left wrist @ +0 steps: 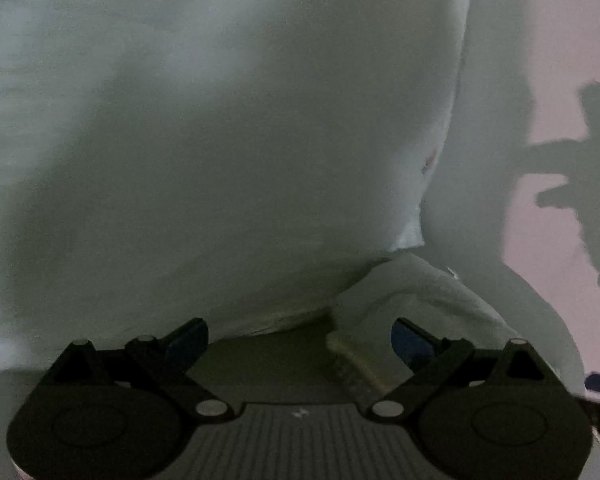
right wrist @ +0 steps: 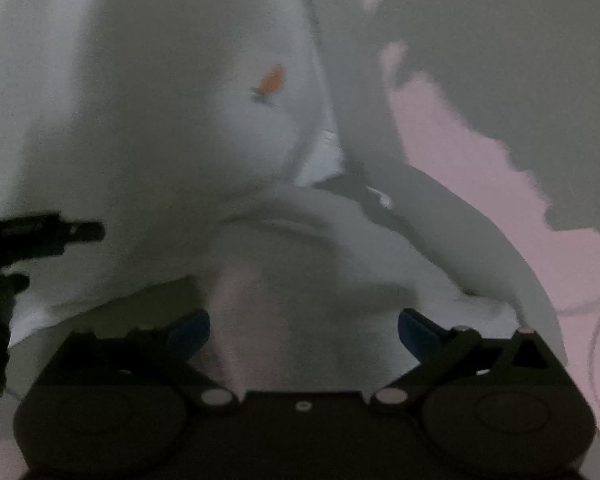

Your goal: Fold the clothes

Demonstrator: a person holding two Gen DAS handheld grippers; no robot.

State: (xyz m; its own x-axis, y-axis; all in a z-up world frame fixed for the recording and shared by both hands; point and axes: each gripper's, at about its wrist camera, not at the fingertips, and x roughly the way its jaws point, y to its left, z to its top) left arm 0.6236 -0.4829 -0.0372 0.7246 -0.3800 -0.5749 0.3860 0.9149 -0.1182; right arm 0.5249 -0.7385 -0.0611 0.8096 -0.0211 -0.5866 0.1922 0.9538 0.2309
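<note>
A white garment [left wrist: 228, 140] fills most of the left wrist view, hanging close in front of the camera, with a folded hem [left wrist: 420, 288] near the fingers. My left gripper [left wrist: 300, 340] is open, its blue pads wide apart just below the cloth. In the right wrist view the same white garment [right wrist: 160, 120] shows a small orange logo [right wrist: 271, 82]. My right gripper [right wrist: 304, 332] is open, with bunched cloth lying between its blue pads. The views are blurred.
A pink surface [left wrist: 560, 60] lies under the garment, also in the right wrist view [right wrist: 480, 184]. Dark shadows [left wrist: 596, 200] fall across it. The left gripper's black body [right wrist: 28, 236] shows at the left edge of the right wrist view. A thin cable [right wrist: 596, 332] curves at the right.
</note>
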